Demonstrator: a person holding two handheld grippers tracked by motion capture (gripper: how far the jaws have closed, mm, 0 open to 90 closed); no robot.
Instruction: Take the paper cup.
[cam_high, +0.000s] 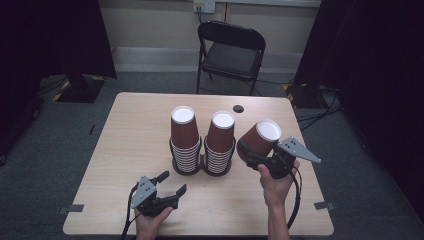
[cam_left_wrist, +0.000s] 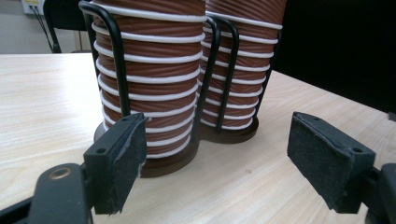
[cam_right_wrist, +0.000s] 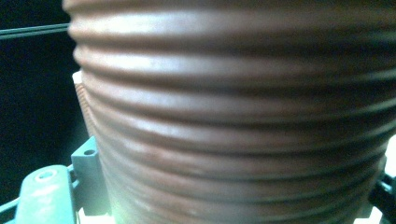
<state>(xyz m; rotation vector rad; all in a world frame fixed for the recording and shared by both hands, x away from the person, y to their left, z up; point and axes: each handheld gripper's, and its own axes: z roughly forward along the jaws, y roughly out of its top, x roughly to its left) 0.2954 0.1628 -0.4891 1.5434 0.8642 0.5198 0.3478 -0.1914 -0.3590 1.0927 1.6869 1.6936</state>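
Open hand-held gripper (cam_left_wrist: 215, 163) faces two racked cup stacks (cam_left_wrist: 154, 79).

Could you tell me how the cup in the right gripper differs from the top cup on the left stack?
The held cup is tilted and off the table, clamped in the right gripper; the left stack's top cup stands upright, upside down, nested on other cups in a black wire holder. The held cup is alone, the other touches cups beneath. Both are brown, ribbed paper cups with white bases showing.

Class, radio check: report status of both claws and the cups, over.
Left claw open, empty, near front edge. Right claw shut on tilted brown cup, off the table. Two cup stacks upright in racks. Nothing in the way.
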